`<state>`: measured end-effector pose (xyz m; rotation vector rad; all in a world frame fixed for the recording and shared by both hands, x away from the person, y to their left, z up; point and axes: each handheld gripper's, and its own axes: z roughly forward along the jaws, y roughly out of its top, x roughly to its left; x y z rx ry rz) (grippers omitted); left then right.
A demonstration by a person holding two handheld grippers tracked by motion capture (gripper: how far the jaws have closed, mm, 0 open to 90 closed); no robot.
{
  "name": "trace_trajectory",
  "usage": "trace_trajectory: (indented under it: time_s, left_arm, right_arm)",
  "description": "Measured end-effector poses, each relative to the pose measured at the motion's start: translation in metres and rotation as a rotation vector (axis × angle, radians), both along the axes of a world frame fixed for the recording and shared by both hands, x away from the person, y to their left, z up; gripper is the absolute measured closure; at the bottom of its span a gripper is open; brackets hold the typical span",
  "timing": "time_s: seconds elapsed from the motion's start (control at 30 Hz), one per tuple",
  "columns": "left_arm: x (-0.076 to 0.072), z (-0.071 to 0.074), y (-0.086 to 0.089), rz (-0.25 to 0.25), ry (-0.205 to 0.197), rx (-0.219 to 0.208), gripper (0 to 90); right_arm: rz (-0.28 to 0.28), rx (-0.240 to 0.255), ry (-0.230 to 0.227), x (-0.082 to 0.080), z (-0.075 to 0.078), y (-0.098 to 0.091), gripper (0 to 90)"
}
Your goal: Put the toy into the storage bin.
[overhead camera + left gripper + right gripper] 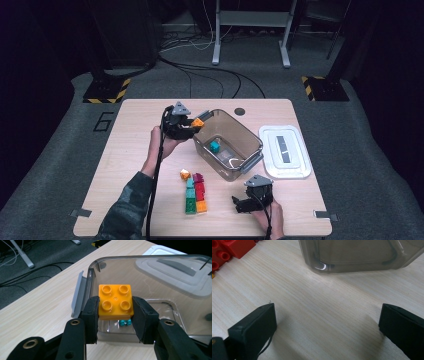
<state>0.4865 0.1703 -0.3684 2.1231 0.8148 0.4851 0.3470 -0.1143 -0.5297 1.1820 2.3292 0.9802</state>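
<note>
Left gripper view shows the left gripper [115, 315] clenched on an orange brick [115, 301], its 2 black pads pressed against opposite side walls, with the 4 studs facing the camera. The brick hangs at the near rim of the clear bin [155, 287], above its open mouth; a teal brick [125, 322] lies on the bin floor below.

In the high view the left gripper [192, 125] sits at the bin's [250, 137] left corner with the orange brick [198, 122] at its tip. The lid [284, 151] lies flat just right of the bin, and a cluster of bricks [195, 192] waits on the table [120, 165] in front.

The right gripper [327, 322] is released, jaws wide apart over bare wood near the bin's base, holding nothing.

The brick looks like hard, light, smooth plastic: stiff enough to take a firm squeeze, unlikely to break on a short drop, but likely slippery if pinched at an edge. The flat side walls, as gripped now, seem the best hold, since the studs offer a poor seat.
</note>
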Motion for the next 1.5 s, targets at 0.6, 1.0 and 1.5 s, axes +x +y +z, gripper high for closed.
trace_trajectory:
  time_s: [0.6,1.0,1.5]
  left_arm:
    - [0.02,-0.022,-0.024,-0.019,0.086,0.04,56.9]
    - [-0.001,-0.015,-0.008,0.013,0.054,0.01,27.3]
    - [-0.051,-0.017,0.026,0.0,0.015,-0.023,12.5]
  right_arm:
    - [0.007,-0.003,0.001,0.0,0.0,0.0,0.6]
    - [0.003,-0.001,0.0,0.0,0.0,0.0,0.6]
    - [0.008,-0.004,0.001,0.0,0.0,0.0,0.6]
